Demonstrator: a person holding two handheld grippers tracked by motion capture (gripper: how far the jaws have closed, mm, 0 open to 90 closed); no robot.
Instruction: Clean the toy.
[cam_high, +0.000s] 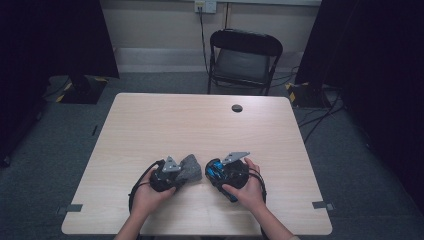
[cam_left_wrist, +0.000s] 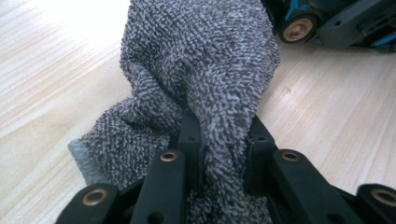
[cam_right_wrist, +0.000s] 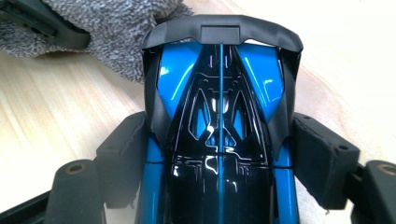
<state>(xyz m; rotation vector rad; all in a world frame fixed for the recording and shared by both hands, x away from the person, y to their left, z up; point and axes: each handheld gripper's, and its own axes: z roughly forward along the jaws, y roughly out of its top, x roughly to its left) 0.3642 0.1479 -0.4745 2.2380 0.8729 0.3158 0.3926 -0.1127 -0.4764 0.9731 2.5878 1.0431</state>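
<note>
- The left hand comes in from the near edge of the table and wraps the body of the left claw, which points forward and a little to the right, low over the wood.
- The left claw is closed tight on a grey terry towel. In the left gripper view a fold of the cloth is pinched between the two black jaws, and the rest bulges forward in a soft, loopy heap that lies on the table.
- The right hand holds the right claw, which points left toward the towel, with its grey three-cornered plate on top.
- The right claw grips a toy racing car by its two sides. The jaws stand wide, with their padded faces against the body of the car.
- The car is made of glossy blue and black plastic, with a matte black rear wing at its far end, and it is just beside the towel.
- The table top is pale wood grain, smooth and rectangular, with a round cable hole near its far edge.
- Behind the table a black folding chair stands on grey carpet.
</note>
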